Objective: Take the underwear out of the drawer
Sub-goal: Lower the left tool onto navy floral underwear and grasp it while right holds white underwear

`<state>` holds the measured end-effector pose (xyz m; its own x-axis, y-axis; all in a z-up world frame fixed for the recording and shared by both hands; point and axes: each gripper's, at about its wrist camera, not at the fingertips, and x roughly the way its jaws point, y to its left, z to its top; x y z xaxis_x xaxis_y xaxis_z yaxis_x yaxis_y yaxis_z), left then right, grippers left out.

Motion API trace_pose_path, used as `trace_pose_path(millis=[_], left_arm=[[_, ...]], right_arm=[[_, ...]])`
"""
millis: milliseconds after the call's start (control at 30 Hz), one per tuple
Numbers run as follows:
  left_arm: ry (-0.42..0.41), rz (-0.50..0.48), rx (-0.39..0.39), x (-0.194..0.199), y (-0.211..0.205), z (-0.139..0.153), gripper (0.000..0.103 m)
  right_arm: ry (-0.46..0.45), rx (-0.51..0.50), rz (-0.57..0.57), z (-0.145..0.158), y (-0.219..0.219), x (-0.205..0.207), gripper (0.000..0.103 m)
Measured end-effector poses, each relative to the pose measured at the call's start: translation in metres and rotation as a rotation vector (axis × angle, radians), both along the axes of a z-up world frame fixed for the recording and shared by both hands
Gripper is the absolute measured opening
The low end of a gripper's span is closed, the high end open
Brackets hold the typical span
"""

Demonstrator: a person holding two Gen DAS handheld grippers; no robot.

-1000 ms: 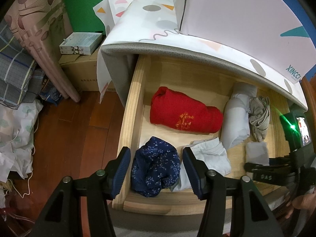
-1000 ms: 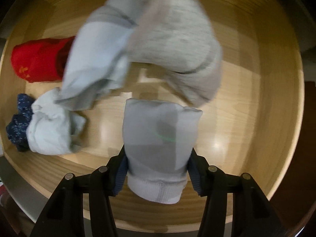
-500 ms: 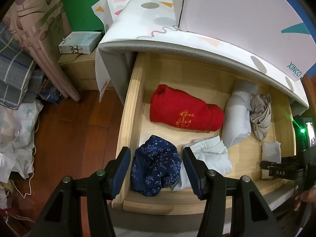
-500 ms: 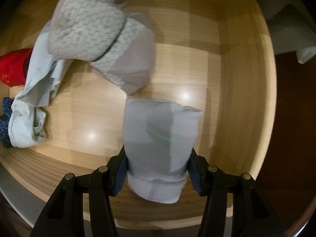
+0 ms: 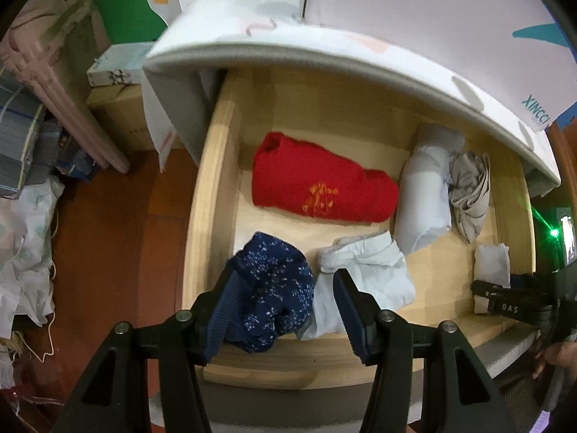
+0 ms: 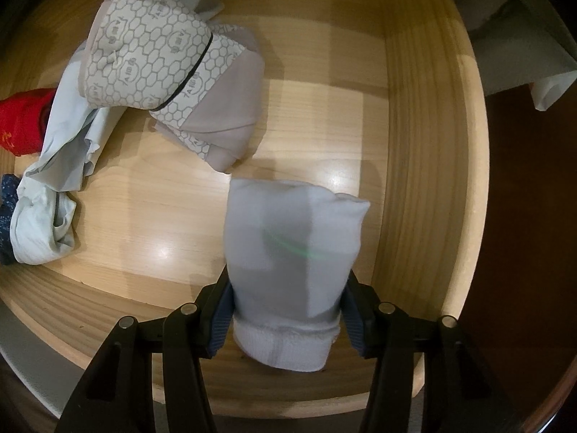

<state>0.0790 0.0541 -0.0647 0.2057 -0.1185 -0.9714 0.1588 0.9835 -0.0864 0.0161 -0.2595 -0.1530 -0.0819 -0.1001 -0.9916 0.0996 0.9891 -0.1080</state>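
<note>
Lifting out calls for a straight upward pull: right gripper (image 6: pixel 286 310), pointing down into the wooden drawer (image 6: pixel 425 151), has its pads pressed on both sides of a pale grey folded underwear piece (image 6: pixel 292 252), near the drawer's right wall and front corner. Judged step: clear the front rim without snagging. Keep the squeeze steady; soft fabric may slip. Patterned grey garment (image 6: pixel 155 57) lies just beyond it, apart. Left gripper (image 5: pixel 285 310) hangs over the drawer's front left, jaws parted, nothing clamped; navy speckled bundle (image 5: pixel 270 288) shows between them below, red roll (image 5: pixel 321 187) farther back.
</note>
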Motion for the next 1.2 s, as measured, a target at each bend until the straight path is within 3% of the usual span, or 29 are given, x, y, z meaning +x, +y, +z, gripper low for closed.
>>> trace_pose_path(millis=[267, 467, 833, 1033, 1200], left_arm=[[0.084, 0.009, 0.031, 0.009, -0.002, -0.018, 0.056], [0.109, -0.011, 0.088, 0.013, -0.012, -0.031, 0.056], [0.157, -0.009, 0.106, 0.030, -0.017, -0.052, 0.056], [0.164, -0.042, 0.177, 0.030, -0.035, -0.061, 0.056], [0.179, -0.039, 0.157, 0.030, -0.037, -0.063, 0.055]], right_arm=[[0.000, 0.012, 0.006, 0.018, -0.018, 0.008, 0.050], [-0.003, 0.022, 0.010, 0.018, -0.020, 0.010, 0.051], [-0.009, 0.055, 0.010, 0.026, -0.025, 0.011, 0.051], [0.008, 0.127, -0.021, 0.026, -0.033, 0.013, 0.051], [0.013, 0.176, -0.056, 0.025, -0.042, 0.015, 0.051]])
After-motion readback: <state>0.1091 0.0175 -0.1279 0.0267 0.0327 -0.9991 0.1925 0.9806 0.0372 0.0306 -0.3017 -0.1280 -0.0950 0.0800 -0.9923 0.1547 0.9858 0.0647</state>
